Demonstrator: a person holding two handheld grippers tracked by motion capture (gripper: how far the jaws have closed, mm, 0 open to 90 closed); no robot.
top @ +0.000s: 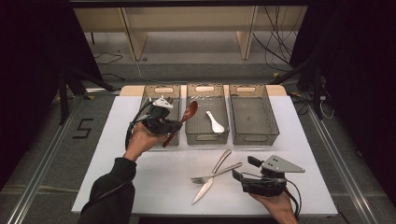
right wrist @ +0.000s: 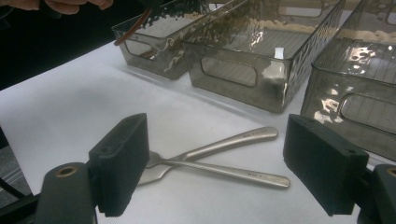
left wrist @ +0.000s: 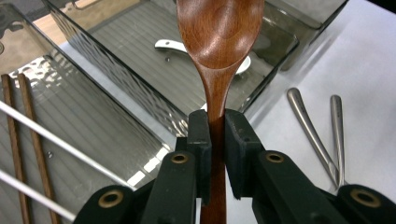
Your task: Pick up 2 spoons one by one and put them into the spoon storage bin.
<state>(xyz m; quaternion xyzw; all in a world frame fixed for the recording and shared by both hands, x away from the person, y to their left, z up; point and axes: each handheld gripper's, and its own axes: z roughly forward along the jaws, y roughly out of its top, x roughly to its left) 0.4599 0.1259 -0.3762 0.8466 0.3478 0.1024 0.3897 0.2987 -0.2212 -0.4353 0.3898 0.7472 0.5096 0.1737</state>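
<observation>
Wooden spoon (top: 183, 122) was clamped by its handle in the left gripper (top: 173, 125), left of centre in the high view, bowl tilted up toward the middle bin (top: 207, 135). In the left gripper view both pads pressed the spoon's neck, with the bowl over the gap between left bin (left wrist: 116, 70) and middle bin. 2 brown chopsticks (left wrist: 25, 140) and 2 pale sticks lay in the left bin, at the left edge of that view. White ceramic spoon (top: 215, 122) lay inside the middle bin. Right bin (top: 252, 114) sat upper right of centre.

Right gripper (top: 243, 169) was released, jaws wide apart with nothing between the pads, lower right of the high view, just right of the cutlery. Fork (top: 215, 173) and knife (top: 211, 177) lay crossed on the white desk (top: 140, 186), below the middle bin. In the right gripper view they appeared between the jaws but farther off, untouched.
</observation>
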